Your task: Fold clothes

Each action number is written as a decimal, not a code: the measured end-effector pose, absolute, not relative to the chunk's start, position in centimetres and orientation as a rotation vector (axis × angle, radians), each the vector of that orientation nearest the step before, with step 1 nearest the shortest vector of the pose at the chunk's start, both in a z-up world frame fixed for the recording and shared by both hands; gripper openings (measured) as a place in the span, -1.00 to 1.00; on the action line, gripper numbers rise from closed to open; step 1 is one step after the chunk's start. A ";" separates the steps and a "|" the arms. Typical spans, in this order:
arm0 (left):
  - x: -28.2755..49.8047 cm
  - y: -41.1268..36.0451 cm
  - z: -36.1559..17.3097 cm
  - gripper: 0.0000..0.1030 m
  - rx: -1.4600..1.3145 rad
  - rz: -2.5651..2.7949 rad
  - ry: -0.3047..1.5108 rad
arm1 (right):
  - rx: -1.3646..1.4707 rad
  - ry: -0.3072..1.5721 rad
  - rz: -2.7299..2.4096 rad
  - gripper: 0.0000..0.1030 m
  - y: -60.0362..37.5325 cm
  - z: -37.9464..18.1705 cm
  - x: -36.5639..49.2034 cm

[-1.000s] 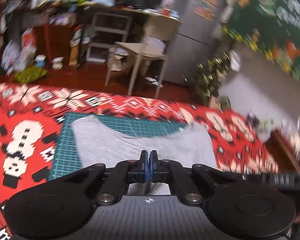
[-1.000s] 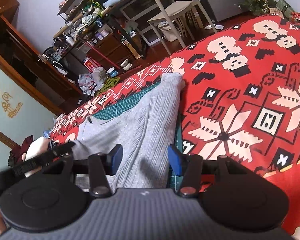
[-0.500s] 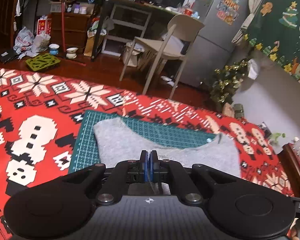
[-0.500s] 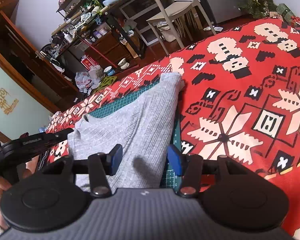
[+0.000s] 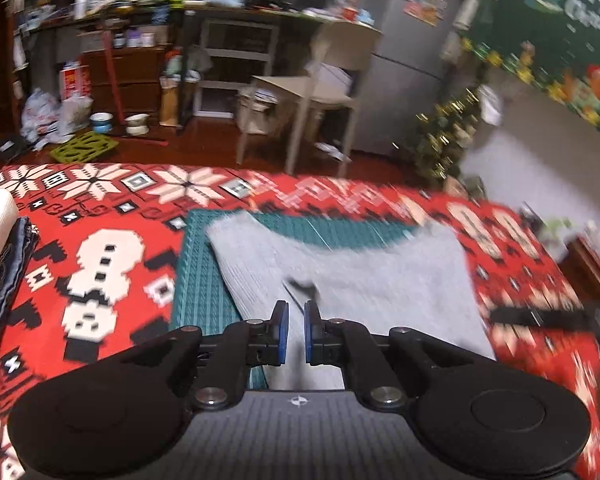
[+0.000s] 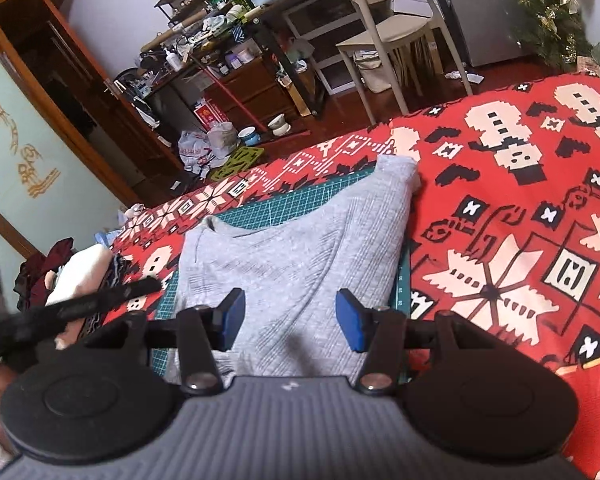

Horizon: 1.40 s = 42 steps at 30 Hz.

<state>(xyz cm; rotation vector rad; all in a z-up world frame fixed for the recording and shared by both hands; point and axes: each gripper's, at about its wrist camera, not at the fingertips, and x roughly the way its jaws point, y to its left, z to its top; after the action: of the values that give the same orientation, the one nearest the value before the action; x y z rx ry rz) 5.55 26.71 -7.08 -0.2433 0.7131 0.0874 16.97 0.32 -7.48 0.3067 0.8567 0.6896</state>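
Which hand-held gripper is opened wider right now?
The right hand-held gripper: its blue pads stand far apart over the grey garment. The left hand-held gripper shows only a narrow gap.

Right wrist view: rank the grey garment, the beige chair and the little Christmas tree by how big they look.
1. Grey garment, clearly largest, though closest to the camera.
2. Beige chair.
3. Christmas tree, cut off by the frame edge, so its place is unsure.

- Grey garment (image 5: 360,276): near edge hidden behind left gripper (image 5: 296,334); surface smeared by blur
- Green mat (image 6: 268,208): mostly covered by garment
- Right side of left view blurred
- Left gripper's blurred body (image 6: 60,312) crosses right view
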 end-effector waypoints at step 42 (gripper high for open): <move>4.9 18.5 -9.6 -0.74 0.053 -0.050 0.703 | 0.381 1.035 0.764 0.07 0.5 -10.3 17.0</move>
<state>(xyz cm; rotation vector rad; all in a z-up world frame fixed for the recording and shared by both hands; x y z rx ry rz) 4.88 18.47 -9.61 0.0526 0.7030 -0.0499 16.95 0.53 -10.28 0.3807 1.0347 0.7642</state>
